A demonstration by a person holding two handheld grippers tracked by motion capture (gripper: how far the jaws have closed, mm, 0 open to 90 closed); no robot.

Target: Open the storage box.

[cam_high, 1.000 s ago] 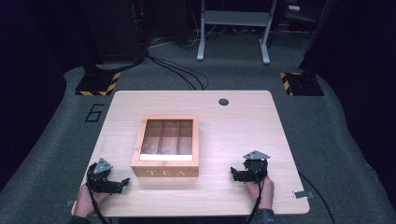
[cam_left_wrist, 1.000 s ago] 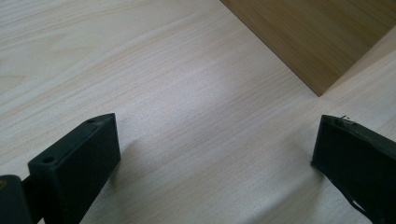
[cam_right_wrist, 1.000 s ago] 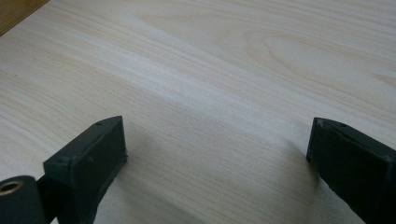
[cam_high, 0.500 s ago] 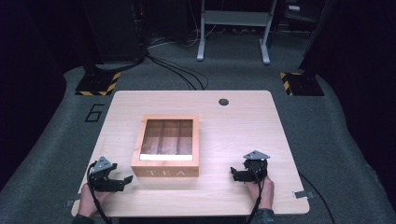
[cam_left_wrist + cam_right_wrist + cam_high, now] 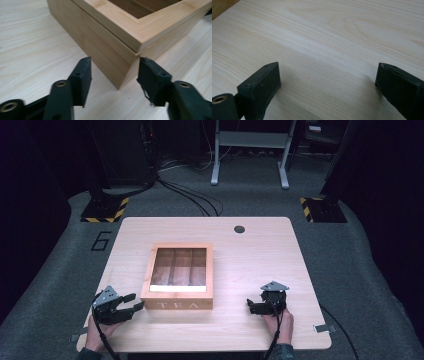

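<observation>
1. A square light-wood tea box (image 5: 181, 276) with a glass-paned lid and the word TEA on its near face sits shut on the pale wooden table (image 5: 260, 255), a little left of centre and toward the near edge.
2. Through the pane, wooden dividers split the inside into three long compartments running near to far; glare and the dark glass make it impossible to tell whether they hold anything.
3. The left gripper (image 5: 131, 303), held in a hand at the near left, points at the box's near left corner. Its jaws have just been closing; in the left gripper view that corner (image 5: 125, 75) stands between the two black pads (image 5: 81, 78), which are apart from the wood, so the gripper is open and grips nothing.
4. The right gripper (image 5: 256, 307) rests on the table well right of the box, its jaws spread wide over bare wood (image 5: 332, 50) with nothing between them.
5. A small dark round hole (image 5: 239, 229) lies in the far part of the tabletop.
6. Both forearms are cut off by the near edge of the high view; the right gripper view catches only a sliver of the box at its top left.
</observation>
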